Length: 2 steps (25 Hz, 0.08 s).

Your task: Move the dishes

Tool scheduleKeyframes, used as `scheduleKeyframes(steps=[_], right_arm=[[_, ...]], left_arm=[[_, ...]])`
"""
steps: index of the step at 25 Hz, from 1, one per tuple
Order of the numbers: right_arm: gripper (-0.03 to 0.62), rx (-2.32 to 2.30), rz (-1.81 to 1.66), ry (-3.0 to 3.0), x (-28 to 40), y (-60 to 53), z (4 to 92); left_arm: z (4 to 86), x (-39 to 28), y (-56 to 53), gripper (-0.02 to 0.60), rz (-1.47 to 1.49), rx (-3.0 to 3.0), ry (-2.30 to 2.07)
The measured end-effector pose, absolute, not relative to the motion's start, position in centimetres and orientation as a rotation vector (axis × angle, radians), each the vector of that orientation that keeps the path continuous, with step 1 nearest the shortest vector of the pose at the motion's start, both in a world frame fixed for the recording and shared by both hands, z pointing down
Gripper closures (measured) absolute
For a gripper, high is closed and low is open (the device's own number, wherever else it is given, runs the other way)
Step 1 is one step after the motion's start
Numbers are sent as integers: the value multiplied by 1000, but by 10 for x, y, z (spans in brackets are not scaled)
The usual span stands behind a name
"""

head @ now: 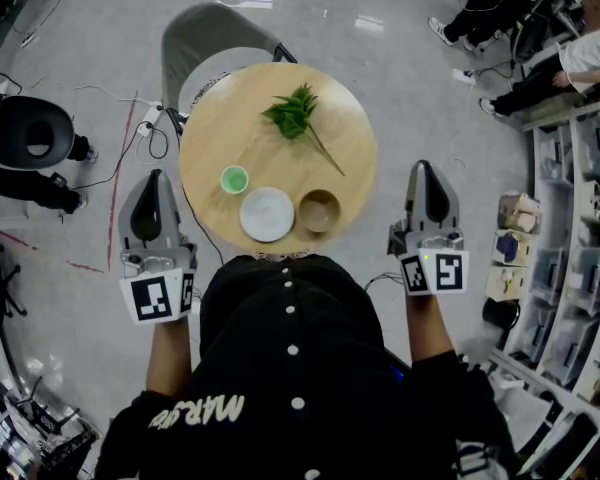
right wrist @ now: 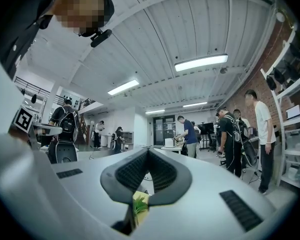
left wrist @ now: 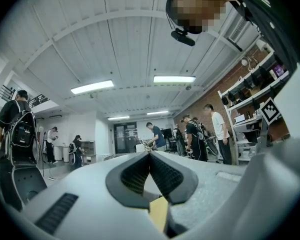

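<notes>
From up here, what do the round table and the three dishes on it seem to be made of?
Table: wood or wood veneer, matte, with pale grain streaks.
Green cup: likely plastic or glazed ceramic, judging by its even, bright colour.
White plate: probably ceramic, smooth with a faint sheen; it could be melamine.
Brown bowl: wood-like or brown-glazed; too small to tell.
</notes>
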State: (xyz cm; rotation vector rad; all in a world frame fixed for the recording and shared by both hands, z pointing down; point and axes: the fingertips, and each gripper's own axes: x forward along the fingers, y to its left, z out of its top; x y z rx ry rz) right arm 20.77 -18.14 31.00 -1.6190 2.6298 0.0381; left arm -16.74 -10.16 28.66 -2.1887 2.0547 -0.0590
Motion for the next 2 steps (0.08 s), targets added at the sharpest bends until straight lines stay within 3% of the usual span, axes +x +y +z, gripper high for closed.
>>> scheduleKeyframes(steps=[2], right_arm=[[594,-1622,36,2628,208,-179,311]], left_arm=[[287,-167,-99,578,-59,-2188,2054]])
